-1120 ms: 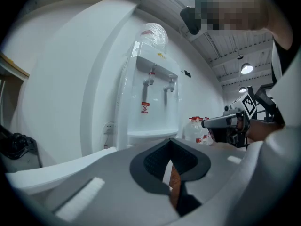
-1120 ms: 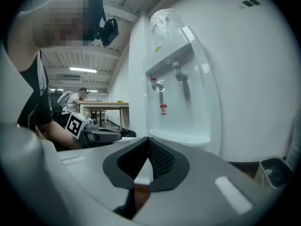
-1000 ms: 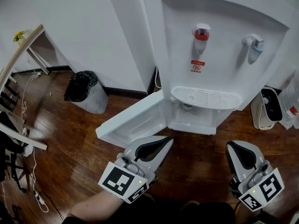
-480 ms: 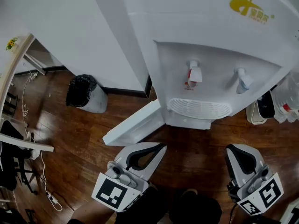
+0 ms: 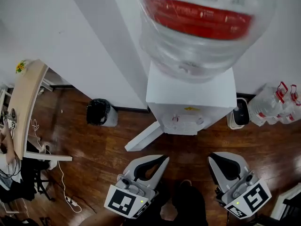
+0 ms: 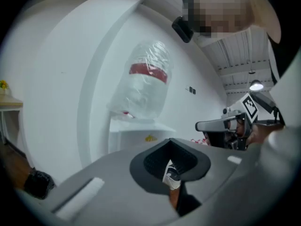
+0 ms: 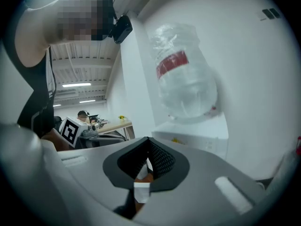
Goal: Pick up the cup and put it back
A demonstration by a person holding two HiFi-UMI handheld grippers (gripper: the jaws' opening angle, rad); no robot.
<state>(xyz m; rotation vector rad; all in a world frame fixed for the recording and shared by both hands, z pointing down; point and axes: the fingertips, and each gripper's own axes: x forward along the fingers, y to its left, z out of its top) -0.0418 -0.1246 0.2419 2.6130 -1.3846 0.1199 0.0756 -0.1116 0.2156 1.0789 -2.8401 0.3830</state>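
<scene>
Dark wood floor (image 5: 94,147). White water dispenser (image 5: 190,98) stands against the white wall, inverted bottle (image 5: 202,27) on top, black bin (image 5: 100,112) to its left. Left gripper (image 5: 164,157) and right gripper (image 5: 211,156) are held low before the dispenser, tips toward it. Each has its jaws together on nothing. Cup's place: cannot tell.

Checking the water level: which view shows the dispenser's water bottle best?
The right gripper view: the water bottle shows whole, side on. The left gripper view shows it whole but slightly smaller; the head view blurs and crops it.

No view shows cup; position, pose cannot be told.
</scene>
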